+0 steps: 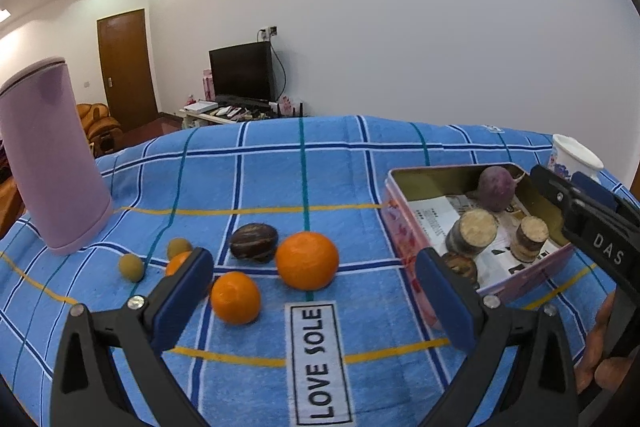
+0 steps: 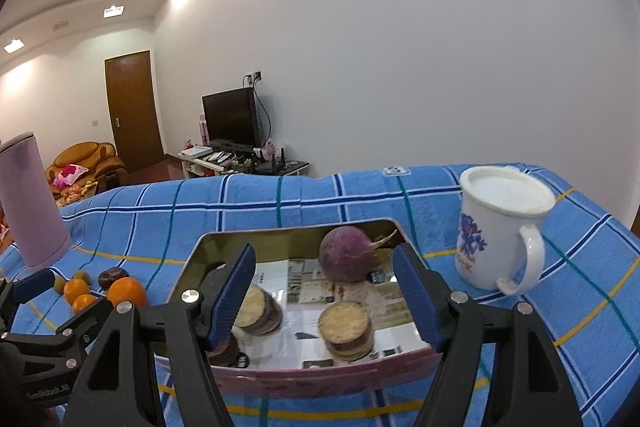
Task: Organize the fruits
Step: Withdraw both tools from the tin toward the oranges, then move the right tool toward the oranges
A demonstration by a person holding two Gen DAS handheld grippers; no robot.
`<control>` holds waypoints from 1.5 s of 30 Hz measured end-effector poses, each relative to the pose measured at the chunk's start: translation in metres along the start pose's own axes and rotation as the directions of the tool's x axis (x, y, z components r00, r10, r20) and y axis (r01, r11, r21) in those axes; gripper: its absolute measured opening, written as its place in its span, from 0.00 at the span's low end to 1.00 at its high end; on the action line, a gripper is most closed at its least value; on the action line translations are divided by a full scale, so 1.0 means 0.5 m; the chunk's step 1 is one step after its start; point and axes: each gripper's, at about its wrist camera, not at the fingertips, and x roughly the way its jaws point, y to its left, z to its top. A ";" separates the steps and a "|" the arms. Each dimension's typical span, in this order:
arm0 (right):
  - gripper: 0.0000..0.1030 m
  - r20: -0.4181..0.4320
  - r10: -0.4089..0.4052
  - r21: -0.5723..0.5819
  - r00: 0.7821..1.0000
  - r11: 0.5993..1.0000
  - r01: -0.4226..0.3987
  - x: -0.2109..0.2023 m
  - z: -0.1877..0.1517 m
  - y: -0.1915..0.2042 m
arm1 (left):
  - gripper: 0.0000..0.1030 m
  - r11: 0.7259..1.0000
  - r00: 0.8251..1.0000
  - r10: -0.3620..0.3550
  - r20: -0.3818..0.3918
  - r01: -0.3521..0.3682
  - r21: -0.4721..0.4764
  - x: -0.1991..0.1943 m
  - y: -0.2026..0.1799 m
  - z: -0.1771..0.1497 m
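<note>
The left gripper (image 1: 316, 285) is hovering with fingers spread wide and empty over the oranges (image 1: 307, 259) lying on the blue cloth (image 1: 260, 179). The right gripper (image 2: 324, 291) is hanging over the tin (image 2: 320, 373), fingers apart, gripping nothing.

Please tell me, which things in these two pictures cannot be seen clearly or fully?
- Third orange: left wrist view, half behind the left gripper finger.
- Dark piece in the tin: right wrist view, behind the right gripper finger.
- Purple container: cut by the left edge.
</note>
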 end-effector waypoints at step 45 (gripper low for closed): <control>0.70 -0.173 0.138 -0.114 0.975 0.981 -0.159 0.038 -0.043 0.282 | 1.00 0.967 0.978 0.187 -0.089 -0.200 -0.157 0.031 0.333 0.005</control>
